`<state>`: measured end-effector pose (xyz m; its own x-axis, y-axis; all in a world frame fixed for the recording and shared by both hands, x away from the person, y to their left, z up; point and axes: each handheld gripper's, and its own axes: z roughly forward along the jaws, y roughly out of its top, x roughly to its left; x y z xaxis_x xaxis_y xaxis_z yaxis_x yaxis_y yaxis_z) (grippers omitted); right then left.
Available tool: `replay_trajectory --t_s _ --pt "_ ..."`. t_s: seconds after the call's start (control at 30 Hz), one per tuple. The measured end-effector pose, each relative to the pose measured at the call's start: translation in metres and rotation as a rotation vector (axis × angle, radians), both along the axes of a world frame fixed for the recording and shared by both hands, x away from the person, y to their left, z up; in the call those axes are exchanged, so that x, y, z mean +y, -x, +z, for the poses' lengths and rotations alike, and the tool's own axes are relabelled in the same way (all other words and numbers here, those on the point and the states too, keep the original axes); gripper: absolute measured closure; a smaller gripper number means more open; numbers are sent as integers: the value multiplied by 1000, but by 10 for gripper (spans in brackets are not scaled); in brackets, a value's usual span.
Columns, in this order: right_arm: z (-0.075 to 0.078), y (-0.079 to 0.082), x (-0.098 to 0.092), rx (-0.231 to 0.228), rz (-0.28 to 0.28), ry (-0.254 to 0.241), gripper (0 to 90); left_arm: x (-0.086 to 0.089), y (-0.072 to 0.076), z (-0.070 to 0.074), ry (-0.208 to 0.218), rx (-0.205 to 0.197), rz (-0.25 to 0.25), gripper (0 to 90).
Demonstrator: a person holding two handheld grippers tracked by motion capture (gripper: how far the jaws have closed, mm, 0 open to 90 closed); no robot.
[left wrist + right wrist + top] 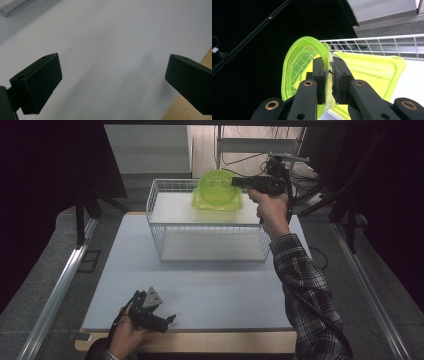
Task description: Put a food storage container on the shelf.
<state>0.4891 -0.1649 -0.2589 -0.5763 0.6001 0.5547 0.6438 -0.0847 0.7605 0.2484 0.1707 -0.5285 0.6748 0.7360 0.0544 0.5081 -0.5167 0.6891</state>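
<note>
A lime-green translucent bowl (215,184) stands tilted on edge over the far right corner of a white wire basket (165,227). My right gripper (238,182) is shut on the bowl's rim from the right. In the right gripper view its fingertips (319,65) pinch the bowl's (295,67) thin wall. Below the bowl a second lime-green container (220,204) lies in the basket, and it is flat and squarish (374,72). My left gripper (169,320) rests at the table's near left edge, open, with nothing between its fingers (40,80).
The basket's wire rim (387,42) runs behind the bowl. A pale mat (200,290) covers the table, whose wooden edge (180,111) lies beside the left gripper. Cables and a stand (300,175) sit behind the basket at right. Metal rails (55,290) flank the table.
</note>
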Motion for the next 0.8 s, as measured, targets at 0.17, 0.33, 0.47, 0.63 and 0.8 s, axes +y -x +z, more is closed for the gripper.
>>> replay_trajectory --t_s 0.17,0.33,0.47,0.63,0.8 --pt "0 -6 4 3 -21 9 812 0 0 0 0 0 -1 8" --pt "0 -12 6 4 -39 21 811 0 0 0 1 -1 -3 8" --pt "-3 -16 7 12 -49 27 811 0 0 0 1 -1 -4 8" --pt "-4 -18 8 19 -54 21 810 0 1 0 0 -3 -7 8" --pt "-1 -17 11 -7 -81 68 797 0 1 0 -2 -4 -8 8"
